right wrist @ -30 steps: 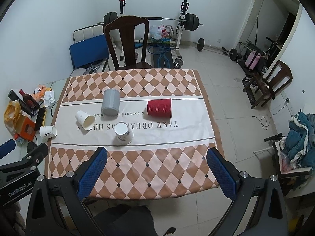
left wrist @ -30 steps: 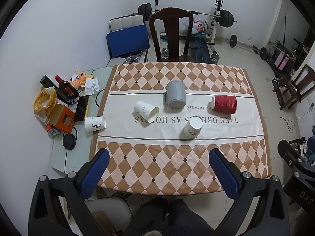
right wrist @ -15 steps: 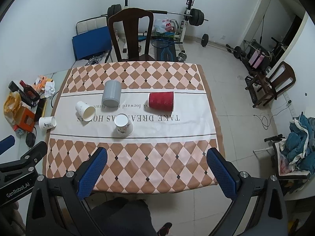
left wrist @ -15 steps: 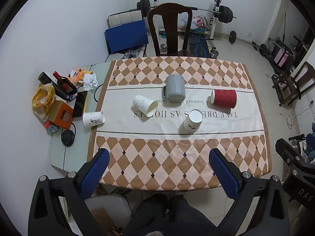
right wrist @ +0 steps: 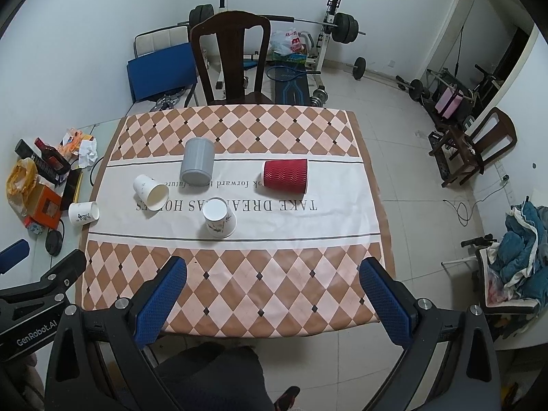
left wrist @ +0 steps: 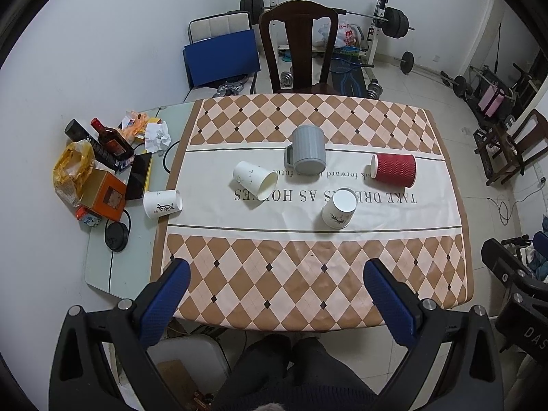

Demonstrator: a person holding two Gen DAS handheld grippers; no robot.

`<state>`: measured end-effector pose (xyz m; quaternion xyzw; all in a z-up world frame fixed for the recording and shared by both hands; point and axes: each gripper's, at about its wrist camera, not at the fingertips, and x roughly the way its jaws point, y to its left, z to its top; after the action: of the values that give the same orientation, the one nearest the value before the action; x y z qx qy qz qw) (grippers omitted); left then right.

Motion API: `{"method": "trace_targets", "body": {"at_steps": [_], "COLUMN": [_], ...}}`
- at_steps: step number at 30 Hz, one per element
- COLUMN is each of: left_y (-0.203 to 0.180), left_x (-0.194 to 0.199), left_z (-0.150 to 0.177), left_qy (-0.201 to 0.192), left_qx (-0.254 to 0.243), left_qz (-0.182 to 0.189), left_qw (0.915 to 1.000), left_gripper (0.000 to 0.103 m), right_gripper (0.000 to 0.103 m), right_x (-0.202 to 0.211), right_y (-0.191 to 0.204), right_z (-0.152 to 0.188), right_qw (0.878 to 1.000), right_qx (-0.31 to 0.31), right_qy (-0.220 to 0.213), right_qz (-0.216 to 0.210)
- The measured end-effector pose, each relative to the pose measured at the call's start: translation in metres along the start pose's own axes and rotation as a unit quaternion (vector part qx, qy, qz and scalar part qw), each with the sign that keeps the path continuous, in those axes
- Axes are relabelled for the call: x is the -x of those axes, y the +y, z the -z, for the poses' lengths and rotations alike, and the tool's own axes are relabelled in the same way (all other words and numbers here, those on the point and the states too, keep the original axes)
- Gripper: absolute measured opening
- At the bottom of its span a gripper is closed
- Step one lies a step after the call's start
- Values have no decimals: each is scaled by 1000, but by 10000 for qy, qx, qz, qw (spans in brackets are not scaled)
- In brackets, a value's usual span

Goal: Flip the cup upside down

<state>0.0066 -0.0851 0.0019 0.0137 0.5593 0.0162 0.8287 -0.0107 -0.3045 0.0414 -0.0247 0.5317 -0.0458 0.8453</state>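
Observation:
Several cups are on the checked tablecloth (left wrist: pixel 308 274). A grey mug (left wrist: pixel 307 150) (right wrist: pixel 197 160) and a white paper cup (left wrist: pixel 339 208) (right wrist: pixel 219 217) stand upside down. A red ribbed cup (left wrist: pixel 394 169) (right wrist: pixel 286 176) lies on its side at the right. A white paper cup (left wrist: pixel 255 180) (right wrist: pixel 150 192) lies on its side at the left. Another white cup (left wrist: pixel 162 203) (right wrist: pixel 83 213) lies on the glass side table. My left gripper (left wrist: pixel 277 294) and right gripper (right wrist: pixel 274 291) are open and empty, held high above the table's near edge.
A glass side table (left wrist: pixel 137 239) at the left holds bottles (left wrist: pixel 109 140), an orange box (left wrist: pixel 102 197), bags and a black disc. A dark wooden chair (left wrist: pixel 298 51) stands at the far side. Weights and a bench are behind it. More chairs stand at the right.
Both grippers have risen and drawn back slightly, so the table looks a little smaller and farther. The cups have not moved.

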Motion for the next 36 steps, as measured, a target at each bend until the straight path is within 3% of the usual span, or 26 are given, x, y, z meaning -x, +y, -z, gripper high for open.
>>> {"method": "trace_targets", "body": {"at_steps": [36], "left_y": [3], "left_x": [-1], "left_z": [-3], "left_qy": [-5], "left_qx": [7], "left_qz": [-12], "left_qw": [10000], "left_gripper": [103], "right_gripper": [102], "right_x": [0], "right_y": [5], "right_z": [-3], "right_qw": [10000], "right_qx": [-1], "right_qy": [31], "right_qz": [-17]}}
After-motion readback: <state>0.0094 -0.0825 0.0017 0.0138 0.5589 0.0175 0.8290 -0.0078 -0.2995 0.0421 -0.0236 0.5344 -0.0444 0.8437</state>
